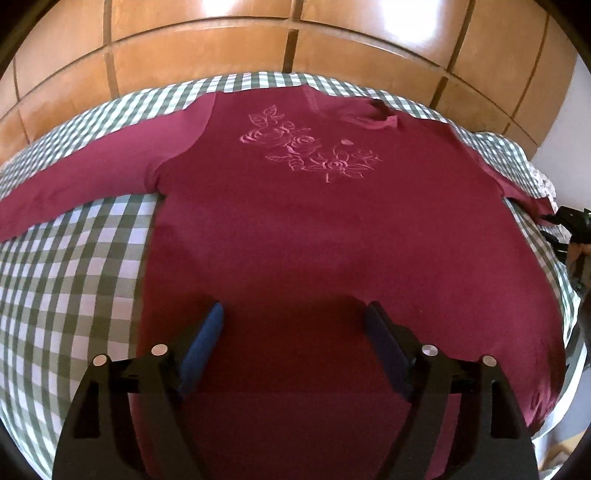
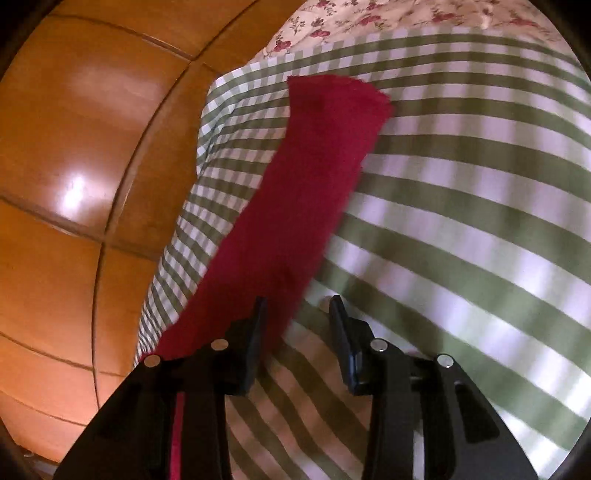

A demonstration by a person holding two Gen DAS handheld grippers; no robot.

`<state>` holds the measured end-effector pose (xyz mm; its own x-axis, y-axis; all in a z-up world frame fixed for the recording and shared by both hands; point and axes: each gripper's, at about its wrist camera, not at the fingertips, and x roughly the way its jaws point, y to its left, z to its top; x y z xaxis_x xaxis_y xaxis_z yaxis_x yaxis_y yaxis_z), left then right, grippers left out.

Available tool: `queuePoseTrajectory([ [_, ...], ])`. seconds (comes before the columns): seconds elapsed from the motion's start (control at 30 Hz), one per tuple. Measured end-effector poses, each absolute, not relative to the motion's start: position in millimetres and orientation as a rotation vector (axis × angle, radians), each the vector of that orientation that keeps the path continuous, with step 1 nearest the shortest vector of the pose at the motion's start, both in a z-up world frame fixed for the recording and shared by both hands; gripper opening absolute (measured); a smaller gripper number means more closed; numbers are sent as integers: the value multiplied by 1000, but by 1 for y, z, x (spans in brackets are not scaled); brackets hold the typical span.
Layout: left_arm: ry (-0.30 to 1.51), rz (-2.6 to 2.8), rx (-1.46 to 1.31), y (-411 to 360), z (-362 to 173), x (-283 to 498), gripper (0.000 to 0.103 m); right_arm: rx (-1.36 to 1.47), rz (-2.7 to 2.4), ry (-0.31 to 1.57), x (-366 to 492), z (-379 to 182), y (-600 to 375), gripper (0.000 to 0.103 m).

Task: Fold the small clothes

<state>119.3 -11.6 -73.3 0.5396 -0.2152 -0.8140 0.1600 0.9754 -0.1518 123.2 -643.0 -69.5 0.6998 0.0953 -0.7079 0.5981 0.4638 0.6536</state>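
A dark red long-sleeved shirt (image 1: 314, 229) with a pink rose print lies flat, front up, on a green-and-white checked cloth (image 1: 66, 280). Its neck points away from me. My left gripper (image 1: 295, 314) is open and empty, hovering over the shirt's lower body near the hem. In the right wrist view one sleeve (image 2: 306, 177) stretches away over the checked cloth (image 2: 461, 221), cuff at the far end. My right gripper (image 2: 297, 306) is open and empty at the sleeve's near right edge, left finger over the fabric, right finger over the cloth.
A wooden panelled wall (image 1: 295, 37) runs behind the bed's far edge and also shows in the right wrist view (image 2: 74, 166). A floral fabric (image 2: 369, 18) lies beyond the checked cloth. The right gripper's black body (image 1: 572, 229) shows at the right edge.
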Motion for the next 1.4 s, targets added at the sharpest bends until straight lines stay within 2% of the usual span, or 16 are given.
queuePoseTrajectory([
  [0.07,978,-218,-56,-14,-75,122,81,1010,-416,780,136,-72,-650,7],
  [0.1,979,-217,-51,-15,-75,123,81,1007,-433,782,143,-74,-658,6],
  [0.27,981,-219,-57,-13,-76,126,84,962,-538,694,141,-47,-672,5],
  [0.47,971,-229,-63,-14,-76,125,88,616,-491,769,168,-8,-622,5],
  [0.8,972,-274,-158,1,-66,121,88,248,-98,746,225,55,-433,5],
  [0.9,981,-269,-157,4,-64,121,95,198,23,770,234,50,-370,5],
  [1.2,952,-211,-165,22,-54,117,98,67,225,897,241,-3,-223,6],
  [1.23,952,-206,-164,22,-55,117,98,65,233,905,240,-8,-219,7],
  [1.27,954,-198,-164,24,-56,117,99,67,245,913,240,-12,-215,14],
  [1.3,957,-193,-166,25,-57,117,99,73,263,920,238,-15,-213,38],
  [1.37,962,-179,-159,26,-62,116,99,101,277,899,225,-16,-216,67],
  [1.4,966,-176,-153,26,-64,116,99,113,273,888,218,-15,-220,72],
])
